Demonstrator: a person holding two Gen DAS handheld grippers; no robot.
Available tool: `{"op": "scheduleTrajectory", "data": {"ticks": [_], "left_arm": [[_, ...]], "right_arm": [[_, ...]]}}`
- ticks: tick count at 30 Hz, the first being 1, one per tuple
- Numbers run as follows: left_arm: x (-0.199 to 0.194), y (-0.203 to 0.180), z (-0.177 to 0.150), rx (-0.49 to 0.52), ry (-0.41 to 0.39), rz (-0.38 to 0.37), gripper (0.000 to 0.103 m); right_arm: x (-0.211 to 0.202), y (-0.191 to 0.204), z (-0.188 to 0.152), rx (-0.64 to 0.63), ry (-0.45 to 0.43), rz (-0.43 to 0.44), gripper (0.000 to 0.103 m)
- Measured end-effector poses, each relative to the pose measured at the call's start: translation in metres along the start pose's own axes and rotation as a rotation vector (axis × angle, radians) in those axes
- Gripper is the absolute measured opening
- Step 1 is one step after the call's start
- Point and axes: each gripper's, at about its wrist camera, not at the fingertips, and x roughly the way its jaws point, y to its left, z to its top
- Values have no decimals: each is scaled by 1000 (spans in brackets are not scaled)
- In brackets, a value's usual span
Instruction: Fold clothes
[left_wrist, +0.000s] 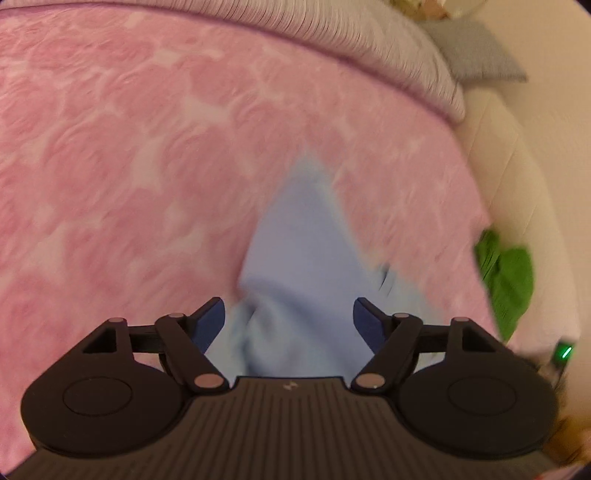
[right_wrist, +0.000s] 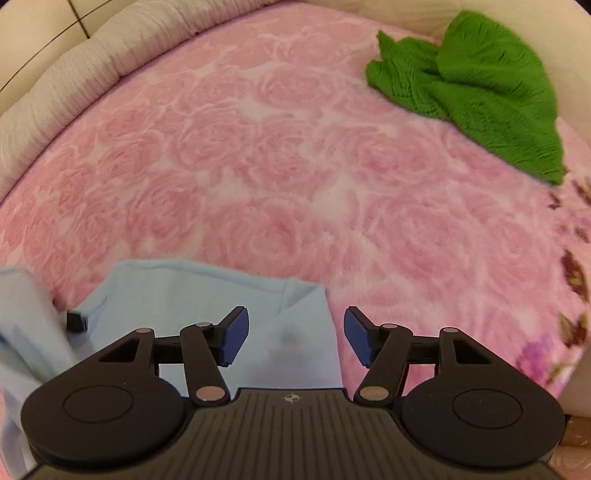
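A light blue garment (left_wrist: 299, 236) lies on the pink rose-patterned blanket (left_wrist: 129, 166), blurred in the left wrist view. My left gripper (left_wrist: 288, 321) hangs over its bunched near part, jaws wide apart, pads clear of the cloth. In the right wrist view the same blue garment (right_wrist: 184, 291) lies flat with a hemmed edge and a folded corner. My right gripper (right_wrist: 293, 338) is open above that corner, with nothing pinched. A green knitted garment (right_wrist: 480, 92) lies crumpled at the far right of the blanket (right_wrist: 277, 166).
A ribbed grey-white bolster (left_wrist: 332, 40) runs along the far edge of the bed. A grey cushion (left_wrist: 480, 51) and a cream padded surface (left_wrist: 517, 177) lie to the right. The green knit (left_wrist: 509, 273) shows at the blanket's right edge. A small black part (right_wrist: 75, 321) pokes over the blue cloth.
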Motion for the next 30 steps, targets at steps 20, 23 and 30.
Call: {"op": "scheduleTrajectory", "data": {"ticks": [20, 23, 30], "left_arm": [[43, 35, 2, 149, 55, -59, 6], [-14, 38, -13, 170, -30, -51, 6], [-162, 45, 0, 158, -263, 66, 6]], "right_arm": [[59, 43, 17, -627, 120, 152, 7], [14, 65, 9, -733, -13, 163, 7], [-67, 128, 45, -811, -237, 319, 6]]}}
